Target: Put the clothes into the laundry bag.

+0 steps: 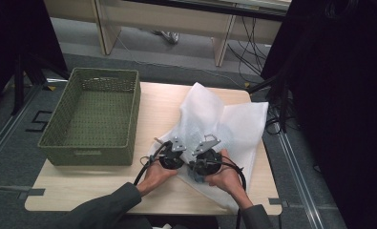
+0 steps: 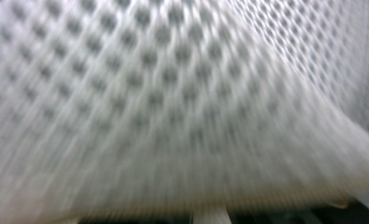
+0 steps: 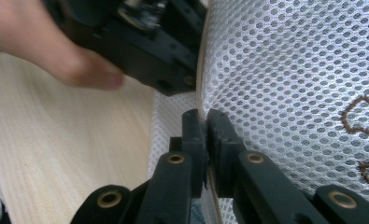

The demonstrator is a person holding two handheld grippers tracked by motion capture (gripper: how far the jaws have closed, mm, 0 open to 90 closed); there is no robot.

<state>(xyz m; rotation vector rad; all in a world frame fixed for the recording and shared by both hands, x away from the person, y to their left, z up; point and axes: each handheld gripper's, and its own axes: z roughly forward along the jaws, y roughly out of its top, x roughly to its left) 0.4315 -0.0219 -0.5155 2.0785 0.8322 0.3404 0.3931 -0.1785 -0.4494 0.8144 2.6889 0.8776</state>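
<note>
Green woven basket [image 1: 91, 118] stands on the left half of the wooden table [image 1: 81, 186], empty, its long side running toward the far edge; well apart from both grippers. Beyond the table's far edge, a pale desk frame and loose cables on the floor. White mesh bag [image 1: 226, 121] lies spread over the right half of the table, one lobe reaching toward the far edge, its near part running down to the near right corner. Both hands come in from the near edge and meet at the bag's left near border. Left gripper [image 1: 172, 155] sits just beside the right gripper [image 1: 206, 160], close together over the mesh. In the left gripper view the mesh [image 2: 182, 93] lies blurred right against the lens; its jaws are hidden there, reading as clenched, hold not confirmed. In the right gripper view the right gripper [image 3: 205, 128] has its jaws pinched together on the bag's tan-piped seam [image 3: 202, 70], mesh [image 3: 289, 84] rising to their right, brown embroidery at the right edge. The left gripper's black body [image 3: 140, 42] and a thumb [image 3: 56, 51] sit just above the seam, over bare wood.
</note>
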